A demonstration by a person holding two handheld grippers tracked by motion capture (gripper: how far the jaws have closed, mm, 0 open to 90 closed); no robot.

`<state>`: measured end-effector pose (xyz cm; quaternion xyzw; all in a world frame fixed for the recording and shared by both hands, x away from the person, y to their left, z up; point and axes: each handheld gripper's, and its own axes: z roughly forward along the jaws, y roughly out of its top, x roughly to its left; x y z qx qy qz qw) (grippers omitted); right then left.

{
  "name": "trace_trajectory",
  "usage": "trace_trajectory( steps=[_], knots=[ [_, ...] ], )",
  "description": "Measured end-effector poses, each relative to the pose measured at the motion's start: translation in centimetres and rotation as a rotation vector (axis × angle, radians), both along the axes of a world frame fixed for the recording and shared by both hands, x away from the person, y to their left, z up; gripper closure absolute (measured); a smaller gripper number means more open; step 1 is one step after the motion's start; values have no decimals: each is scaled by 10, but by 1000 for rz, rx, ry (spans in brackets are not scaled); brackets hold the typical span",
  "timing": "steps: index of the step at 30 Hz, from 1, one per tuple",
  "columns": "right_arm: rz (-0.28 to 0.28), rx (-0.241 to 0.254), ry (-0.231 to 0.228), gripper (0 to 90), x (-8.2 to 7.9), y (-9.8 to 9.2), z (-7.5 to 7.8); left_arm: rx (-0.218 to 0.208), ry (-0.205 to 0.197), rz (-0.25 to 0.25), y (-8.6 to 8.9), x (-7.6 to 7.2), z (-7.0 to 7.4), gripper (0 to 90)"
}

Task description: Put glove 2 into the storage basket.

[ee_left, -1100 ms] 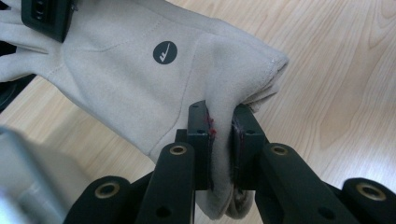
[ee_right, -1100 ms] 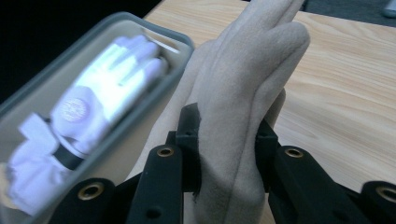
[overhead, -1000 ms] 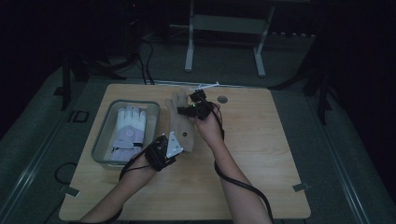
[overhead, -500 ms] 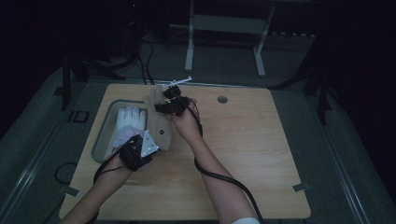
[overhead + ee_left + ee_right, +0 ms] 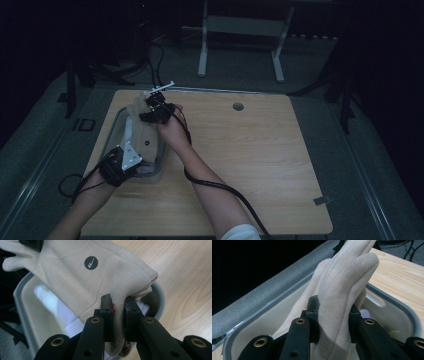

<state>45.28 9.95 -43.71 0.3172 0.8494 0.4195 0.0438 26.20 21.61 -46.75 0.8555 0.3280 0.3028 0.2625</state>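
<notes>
We have carried the beige glove (image 5: pixel 141 131) leftward over the bin (image 5: pixel 116 131), left gripper (image 5: pixel 117 307) and right gripper (image 5: pixel 333 312) both pinching it, ready to lower in.

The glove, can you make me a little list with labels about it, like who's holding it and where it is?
thing: beige glove with a round dark logo
held by: left claw shut on the cuff end, right claw shut on the finger end
where: stretched between both claws above the grey bin
in the bin: something white
bin sits on: wooden table, left side
</notes>
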Motion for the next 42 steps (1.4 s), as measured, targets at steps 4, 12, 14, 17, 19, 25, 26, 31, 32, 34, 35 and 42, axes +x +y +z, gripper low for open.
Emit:
trace_trajectory(
  steps=[4,12,14,17,19,25,26,31,32,34,35,42],
  knots=[
    [7,-9,3,721,0,9,-7,6,14,12,7,0,-4,810],
    [12,-51,28,720,5,22,-26,2,80,16,10,9,-17,809],
    [10,-63,36,717,7,24,-32,2,95,17,11,11,-20,808],
    [8,-73,57,709,11,27,-41,0,105,14,12,14,-22,807],
    [8,-81,62,694,12,27,-45,-6,119,15,13,16,-24,806],
    [22,-96,65,583,14,24,-44,-13,158,15,12,20,-29,800],
    [24,-99,63,558,15,23,-43,-14,160,18,12,20,-29,800],
    [9,-102,46,375,17,12,-37,-12,163,17,11,21,-28,794],
    [4,-103,39,341,17,10,-34,-12,163,17,11,21,-28,787],
    [3,-101,26,311,17,4,-30,-34,165,28,12,20,-25,745],
    [2,-97,23,282,17,1,-28,-56,168,32,12,19,-22,706],
    [41,-79,-5,185,11,-17,-16,-84,161,71,8,6,-5,424]
  ],
)
